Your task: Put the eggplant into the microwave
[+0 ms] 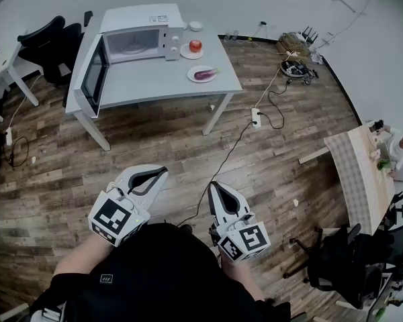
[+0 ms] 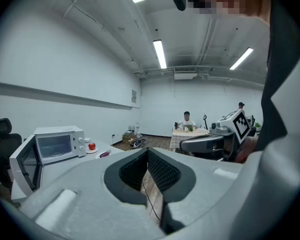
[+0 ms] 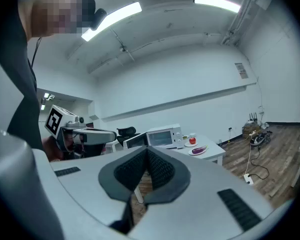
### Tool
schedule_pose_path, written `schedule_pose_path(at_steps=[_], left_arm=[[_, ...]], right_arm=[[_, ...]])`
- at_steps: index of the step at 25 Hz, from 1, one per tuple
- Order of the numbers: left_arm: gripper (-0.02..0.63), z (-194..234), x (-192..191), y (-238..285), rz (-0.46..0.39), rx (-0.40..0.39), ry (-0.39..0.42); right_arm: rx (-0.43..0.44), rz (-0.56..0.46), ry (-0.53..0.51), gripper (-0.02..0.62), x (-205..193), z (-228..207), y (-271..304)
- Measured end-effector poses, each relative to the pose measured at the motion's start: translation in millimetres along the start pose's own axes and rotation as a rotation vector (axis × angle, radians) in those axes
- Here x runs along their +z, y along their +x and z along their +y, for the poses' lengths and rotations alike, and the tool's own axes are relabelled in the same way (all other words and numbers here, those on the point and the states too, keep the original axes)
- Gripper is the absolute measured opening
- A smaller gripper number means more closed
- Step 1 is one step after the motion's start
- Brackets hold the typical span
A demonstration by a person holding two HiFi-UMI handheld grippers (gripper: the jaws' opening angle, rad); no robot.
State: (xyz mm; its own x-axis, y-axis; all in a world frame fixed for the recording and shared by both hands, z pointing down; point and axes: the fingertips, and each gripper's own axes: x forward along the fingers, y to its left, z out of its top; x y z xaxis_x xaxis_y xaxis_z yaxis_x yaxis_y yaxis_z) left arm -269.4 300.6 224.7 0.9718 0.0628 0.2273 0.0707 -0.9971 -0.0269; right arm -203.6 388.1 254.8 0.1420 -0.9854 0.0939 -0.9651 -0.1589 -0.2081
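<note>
Closed, empty hand-held grippers near the body, the eggplant far ahead to the right of the microwave

Left hand-held gripper (image 1: 162,172) and right hand-held gripper (image 1: 213,186), both of hard white plastic with dark ribbed pads, hang over the wood plank floor (image 1: 154,139) with jaws pressed together on nothing. Well apart from both, ahead and a little to the right, lies the eggplant (image 1: 206,74), so I judge the right one slightly nearer. It is small, purple, glossy and long, and rests on a round white plate (image 1: 191,76) on the smooth grey tabletop (image 1: 161,84), right of the microwave (image 1: 138,27). Its long axis runs across the line of approach, about parallel to the microwave front. That white box has its dark-glass door (image 1: 94,78) swung open on the far side from the eggplant.
</note>
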Motion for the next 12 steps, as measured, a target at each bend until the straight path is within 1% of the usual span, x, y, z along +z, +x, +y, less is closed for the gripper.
schedule_pose_path(at_steps=[4,9,12], left_arm=[[0.009,-8,4,10,-0.001,-0.011,-0.014],[0.009,-20,4,21,0.019,-0.004,-0.015],[0.009,-32,9,30,0.006,-0.016,-0.023]], right_arm=[[0.007,-0.006,-0.002,0.014,3,-9,-4],[0.013,-0.016,-0.018,0.014,5,-18,-15],[0.025,-0.022,-0.02,0.014,5,-26,-24]])
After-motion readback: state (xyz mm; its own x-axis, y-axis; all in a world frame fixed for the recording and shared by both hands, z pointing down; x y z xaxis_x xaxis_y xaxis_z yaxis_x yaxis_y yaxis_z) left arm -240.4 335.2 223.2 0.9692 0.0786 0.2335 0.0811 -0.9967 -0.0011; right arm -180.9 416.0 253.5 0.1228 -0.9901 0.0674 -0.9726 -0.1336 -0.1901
